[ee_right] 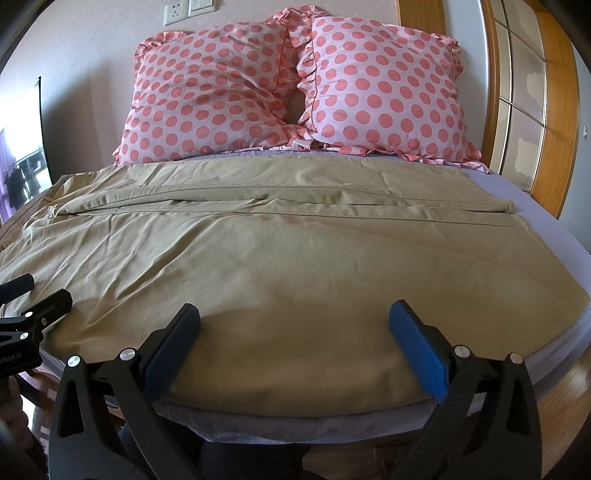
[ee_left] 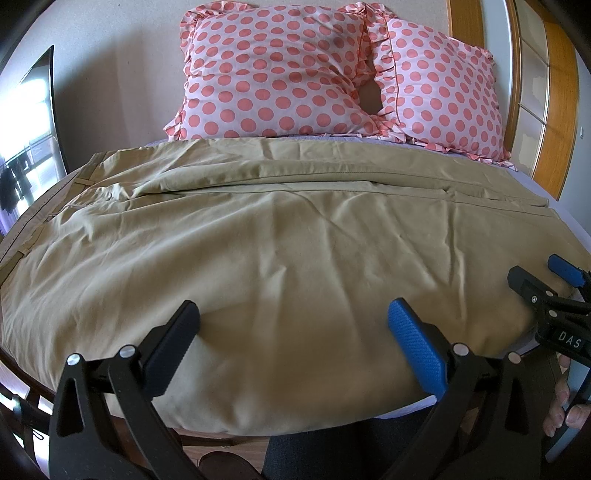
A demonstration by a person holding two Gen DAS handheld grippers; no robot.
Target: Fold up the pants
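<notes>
Both of my grippers have their fingers spread wide, gripping nothing: the left gripper [ee_left: 293,339] and the right gripper [ee_right: 293,339] hover over the near edge of the khaki pants [ee_left: 280,243], which lie spread flat across the bed [ee_right: 546,206], waistband to my left, leg hems to my right. Bare purple sheet shows past the hems. Two polka-dot pillows [ee_left: 273,74] lean against the wall beyond. Only the right view shows the wall socket [ee_right: 177,13]; only the left view shows my hand [ee_left: 565,410].
</notes>
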